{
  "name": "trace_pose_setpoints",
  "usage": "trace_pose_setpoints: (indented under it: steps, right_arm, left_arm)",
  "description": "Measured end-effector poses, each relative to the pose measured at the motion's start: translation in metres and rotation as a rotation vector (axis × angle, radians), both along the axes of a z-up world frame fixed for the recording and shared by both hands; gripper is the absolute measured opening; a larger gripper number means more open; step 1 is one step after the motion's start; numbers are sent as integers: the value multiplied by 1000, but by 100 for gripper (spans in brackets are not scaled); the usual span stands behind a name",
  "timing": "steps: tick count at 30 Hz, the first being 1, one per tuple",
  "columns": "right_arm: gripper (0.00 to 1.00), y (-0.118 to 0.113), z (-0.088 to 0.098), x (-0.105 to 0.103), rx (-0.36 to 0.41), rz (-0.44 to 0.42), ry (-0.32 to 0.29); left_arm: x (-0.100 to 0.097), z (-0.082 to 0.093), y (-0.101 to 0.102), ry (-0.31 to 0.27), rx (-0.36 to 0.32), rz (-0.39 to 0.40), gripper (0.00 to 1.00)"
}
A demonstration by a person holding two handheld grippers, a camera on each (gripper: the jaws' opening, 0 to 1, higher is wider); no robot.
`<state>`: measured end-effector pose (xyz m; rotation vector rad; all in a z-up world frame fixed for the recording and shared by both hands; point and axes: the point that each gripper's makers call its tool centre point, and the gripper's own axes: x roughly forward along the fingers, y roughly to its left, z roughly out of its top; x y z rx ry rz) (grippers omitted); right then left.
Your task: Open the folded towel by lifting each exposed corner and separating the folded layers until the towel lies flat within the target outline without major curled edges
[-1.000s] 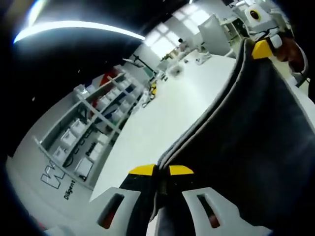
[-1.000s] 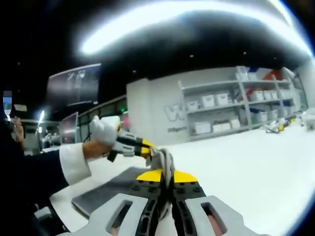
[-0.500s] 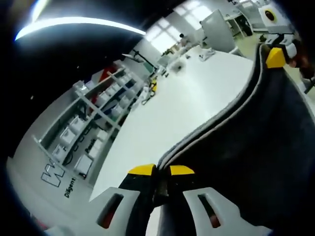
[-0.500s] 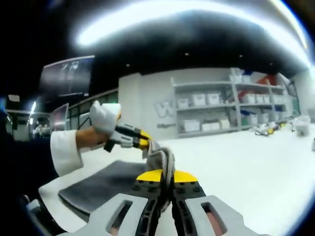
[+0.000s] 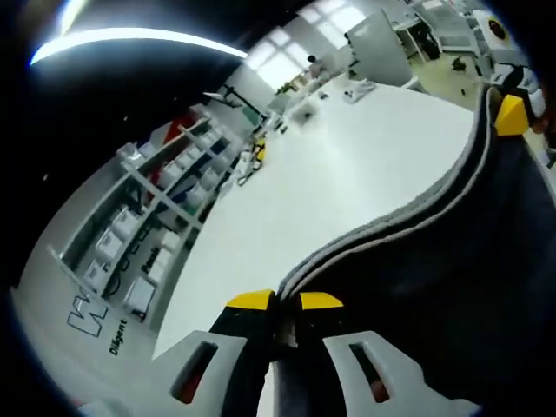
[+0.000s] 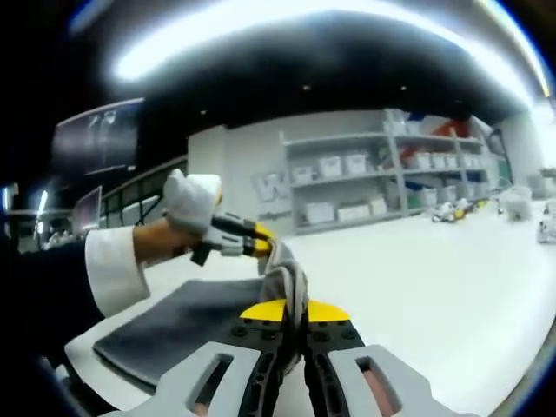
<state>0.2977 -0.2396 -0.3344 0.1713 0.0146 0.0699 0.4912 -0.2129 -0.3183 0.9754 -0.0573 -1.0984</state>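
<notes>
A dark grey towel with a lighter edge is held up off the white table, stretched between both grippers. My left gripper is shut on one corner of it at the bottom of the left gripper view. The right gripper holds the far corner at the upper right there. In the right gripper view my right gripper is shut on a bunched fold of towel. The left gripper, in a white-gloved hand, grips the same edge just beyond. More towel lies spread below on the left.
Grey shelving with white bins lines the wall beyond the table. Small objects sit at the table's far end. A dark-sleeved arm with a white cuff reaches in from the left.
The towel edge between the grippers has stretched longer and sags in a curve as the hands move apart. Both cameras have shifted slightly; both grips are unchanged.
</notes>
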Motion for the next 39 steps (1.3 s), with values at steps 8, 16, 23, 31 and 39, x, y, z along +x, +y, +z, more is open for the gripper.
trace_pose_setpoints:
  steps: [8,16,23,31,39]
  right_arm:
    - [0,4,-4,-1,6,-22,6]
    - [0,-1,-4,-2,19,-75,-11]
    - [0,-8,-13,-2,52,-154,9]
    - [2,-21,-30,-1,71,-205,61]
    - [5,-32,-37,-1,64,-242,77]
  left_arm:
    - [-3,-11,-20,5,20,-36,8]
    - [-3,-19,-35,4,41,-64,9]
    - [-3,-33,-51,11,65,-88,9]
    - [-6,-50,-70,10,126,-145,10]
    - [2,-56,-72,9,121,-138,21]
